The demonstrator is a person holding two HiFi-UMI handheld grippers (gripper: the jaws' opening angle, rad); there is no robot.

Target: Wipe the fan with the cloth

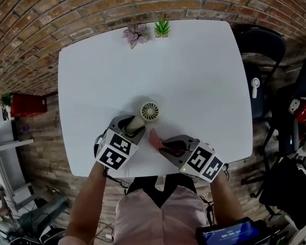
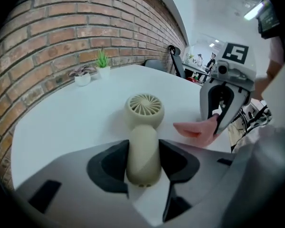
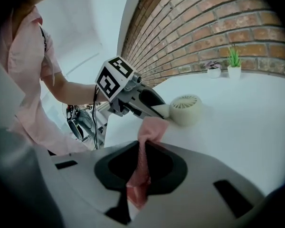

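Cream plastic handheld fan, handle clamped in the left gripper, could twist loose if the right gripper, pinching the thin pink cloth, wipes too hard.

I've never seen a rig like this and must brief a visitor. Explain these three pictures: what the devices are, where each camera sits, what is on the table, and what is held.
There is no robot here: a person holds a two-jaw tool in each hand. The head view looks down from a camera on the person's head. The other two views come from cameras riding on each tool, looking along its jaws. On the white table are a small beige fan and, at the far edge, two potted plants. The left hand-held gripper is closed on the fan's handle. The right hand-held gripper pinches a pink cloth near the fan.
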